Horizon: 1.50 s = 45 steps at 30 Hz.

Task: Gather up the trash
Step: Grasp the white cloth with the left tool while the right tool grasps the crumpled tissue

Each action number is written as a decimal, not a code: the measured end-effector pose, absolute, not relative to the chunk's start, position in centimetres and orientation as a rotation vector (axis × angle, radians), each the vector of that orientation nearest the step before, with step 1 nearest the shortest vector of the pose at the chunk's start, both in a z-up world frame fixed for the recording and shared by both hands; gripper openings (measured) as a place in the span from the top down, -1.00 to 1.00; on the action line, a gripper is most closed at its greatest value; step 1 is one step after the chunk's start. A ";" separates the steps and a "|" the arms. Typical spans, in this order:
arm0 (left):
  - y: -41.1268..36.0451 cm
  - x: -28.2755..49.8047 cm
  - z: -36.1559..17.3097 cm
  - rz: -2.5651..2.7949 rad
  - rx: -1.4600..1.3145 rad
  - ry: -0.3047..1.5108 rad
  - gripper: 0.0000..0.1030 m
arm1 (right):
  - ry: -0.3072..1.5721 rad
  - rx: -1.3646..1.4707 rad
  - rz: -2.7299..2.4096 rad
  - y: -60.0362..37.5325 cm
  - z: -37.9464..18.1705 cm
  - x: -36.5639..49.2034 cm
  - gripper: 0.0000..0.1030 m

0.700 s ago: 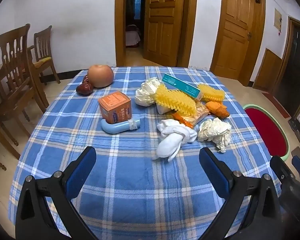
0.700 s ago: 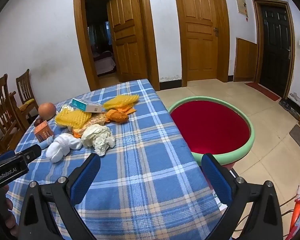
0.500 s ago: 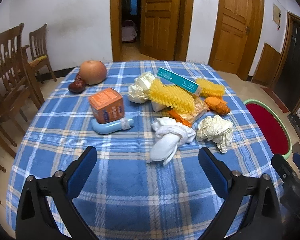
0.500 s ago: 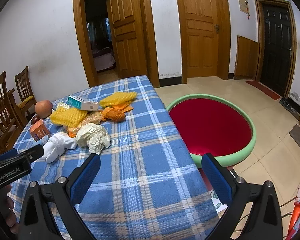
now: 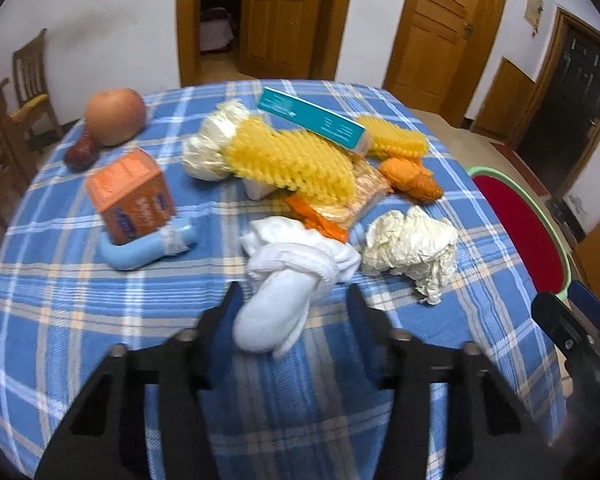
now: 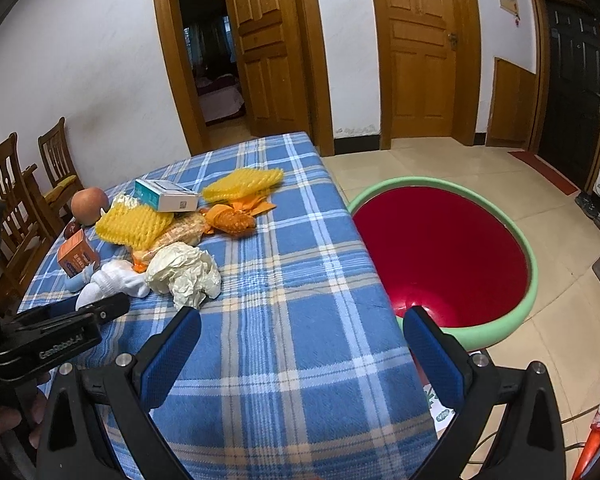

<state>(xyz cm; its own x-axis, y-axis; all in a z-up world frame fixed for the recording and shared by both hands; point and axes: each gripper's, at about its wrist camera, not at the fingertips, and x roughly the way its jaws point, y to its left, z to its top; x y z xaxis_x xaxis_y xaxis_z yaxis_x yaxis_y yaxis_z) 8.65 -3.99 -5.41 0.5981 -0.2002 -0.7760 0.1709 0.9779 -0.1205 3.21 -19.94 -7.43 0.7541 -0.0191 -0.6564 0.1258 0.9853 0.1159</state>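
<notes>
A knotted white sock bundle [image 5: 288, 276] lies on the blue plaid table [image 5: 80, 292]. My left gripper [image 5: 292, 300] is open, its fingers on either side of the bundle's near end, not touching it. A crumpled cream paper ball [image 5: 412, 248] lies just right of it. Behind are yellow foam nets [image 5: 296, 160], a teal box [image 5: 316, 118], orange wrappers [image 5: 412, 178], an orange carton [image 5: 132, 196] and a blue tube [image 5: 148, 246]. My right gripper [image 6: 300, 344] is open and empty over the table's near right edge. The red basin with green rim [image 6: 444, 256] stands beside the table.
An apple [image 5: 116, 116] and a dark red fruit [image 5: 82, 152] sit at the table's far left. Wooden chairs [image 6: 16, 200] stand left of the table. Wooden doors line the back wall. The left gripper's body [image 6: 48, 336] shows low left in the right wrist view.
My left gripper has moved forward over the table and narrowed, its fingers now flanking the white sock bundle. The right gripper has barely moved.
</notes>
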 end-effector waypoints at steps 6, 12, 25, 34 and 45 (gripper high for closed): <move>-3.9 8.6 -5.2 -0.256 -0.050 0.899 0.63 | 0.741 0.100 -0.067 -19.2 -7.6 4.2 -1.00; -2.2 7.7 -3.7 -0.287 -0.102 0.878 0.68 | 0.762 0.113 -0.024 -18.2 -7.5 5.2 -1.00; 3.4 7.3 -0.9 -0.240 -0.108 0.769 0.68 | 0.835 0.148 0.030 -13.7 -8.2 7.8 -1.00; 6.3 8.8 -2.2 -0.294 -0.163 0.784 0.68 | 0.879 0.220 -0.012 -12.8 -9.3 10.4 -0.48; 5.8 8.3 -2.3 -0.324 -0.170 0.779 0.68 | 0.854 0.204 0.028 -11.7 -9.1 10.3 0.44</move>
<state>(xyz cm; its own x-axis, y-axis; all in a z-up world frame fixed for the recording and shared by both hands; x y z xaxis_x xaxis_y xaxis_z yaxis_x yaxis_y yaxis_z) 8.31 5.78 -2.30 0.6654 -0.3478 -0.6605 0.2230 0.9370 -0.2687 10.29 -11.69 -9.06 0.6582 0.1060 -0.7454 0.0569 0.9802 0.1896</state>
